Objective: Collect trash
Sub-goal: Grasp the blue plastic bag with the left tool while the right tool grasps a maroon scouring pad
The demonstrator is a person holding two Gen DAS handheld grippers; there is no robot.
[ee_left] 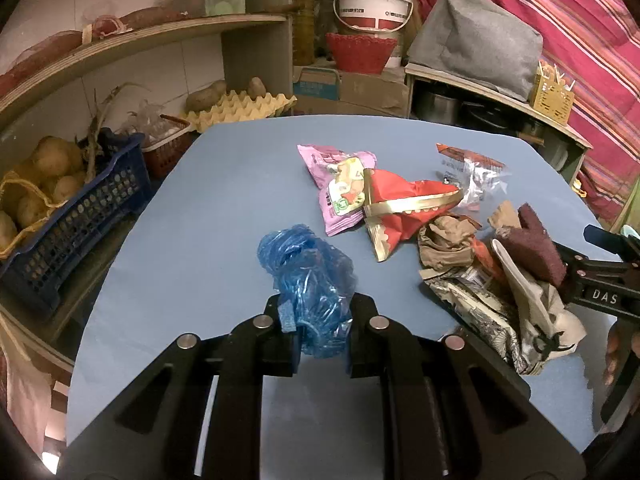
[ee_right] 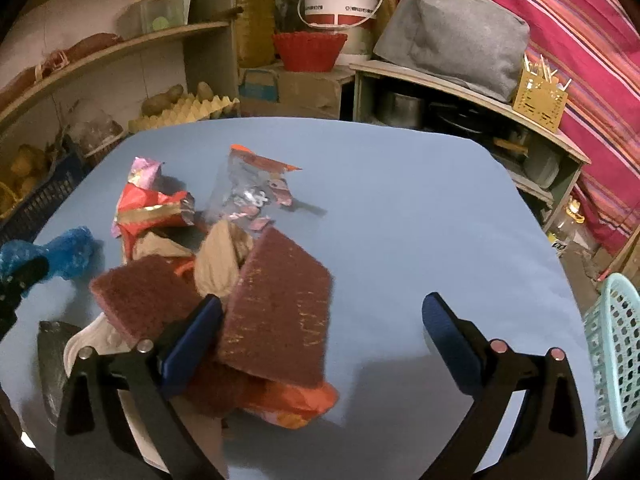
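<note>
Left gripper [ee_left: 320, 332] pinches a crinkly blue plastic bag [ee_left: 310, 276]; right gripper [ee_right: 320, 328] gapes wide, a rough maroon scouring pad [ee_right: 280, 312] between its fingers.

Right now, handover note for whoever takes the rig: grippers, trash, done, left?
Left gripper: jaws shut on the crumpled blue plastic bag, over the blue table.
Right gripper: jaws open, at the maroon scrub pad, not gripping.
Still on the table: pink wrapper, red-gold wrapper, clear wrapper, brown pile.
Teal basket at the table's right edge.
Done: bag grasped. Left: everything else.
</note>
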